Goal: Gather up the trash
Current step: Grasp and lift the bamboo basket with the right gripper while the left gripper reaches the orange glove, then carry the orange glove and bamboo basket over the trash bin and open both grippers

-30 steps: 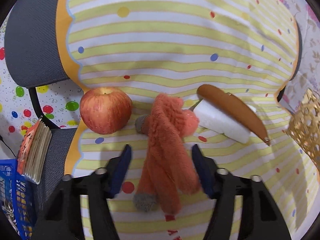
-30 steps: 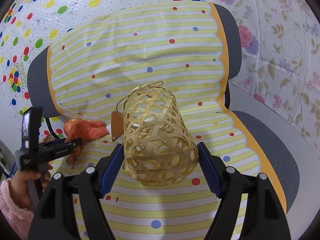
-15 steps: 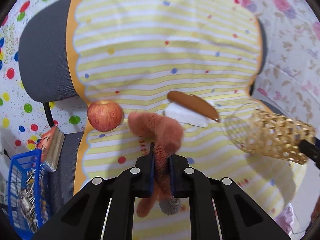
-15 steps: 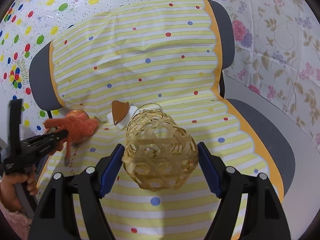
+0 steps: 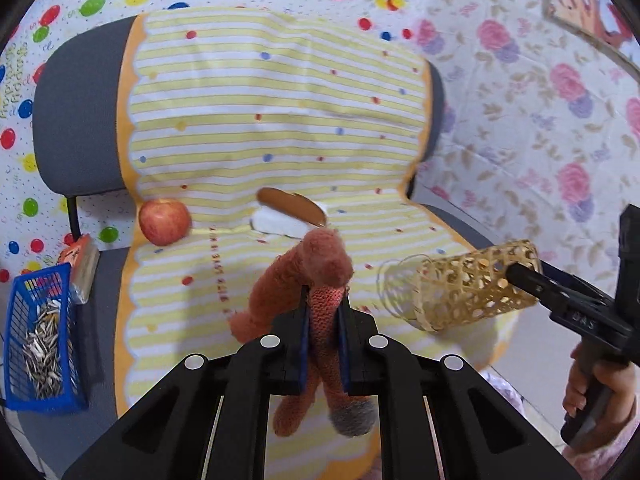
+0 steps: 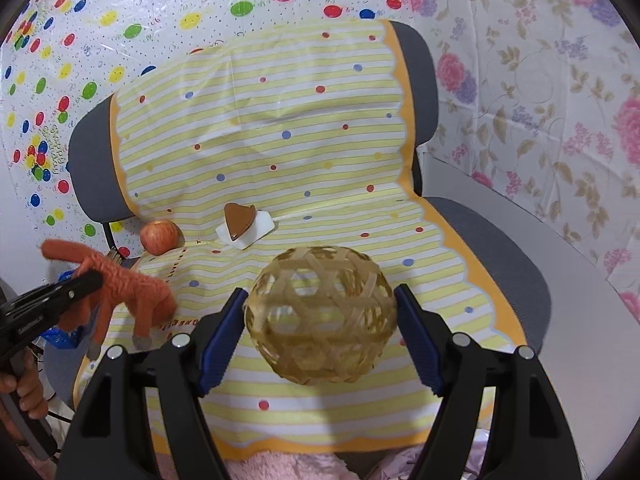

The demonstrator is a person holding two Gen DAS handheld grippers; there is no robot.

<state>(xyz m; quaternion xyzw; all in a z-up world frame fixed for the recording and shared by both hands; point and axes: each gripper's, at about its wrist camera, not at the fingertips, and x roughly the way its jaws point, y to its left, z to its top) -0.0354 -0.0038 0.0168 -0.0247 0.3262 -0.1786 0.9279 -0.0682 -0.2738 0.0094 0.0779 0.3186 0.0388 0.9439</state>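
My left gripper is shut on an orange knitted glove and holds it in the air above the chair seat; it also shows at the left of the right wrist view. My right gripper is shut on a woven bamboo basket, held on its side above the seat front. In the left wrist view the basket is to the right of the glove, its open mouth facing the glove.
A chair draped in a yellow striped cloth holds a red apple and a white block with a brown piece on it. A blue basket of small scraps stands at the lower left.
My left gripper closed on the glove and lifted it off the seat. Both grippers pulled back from the chair, and the basket tipped onto its side.
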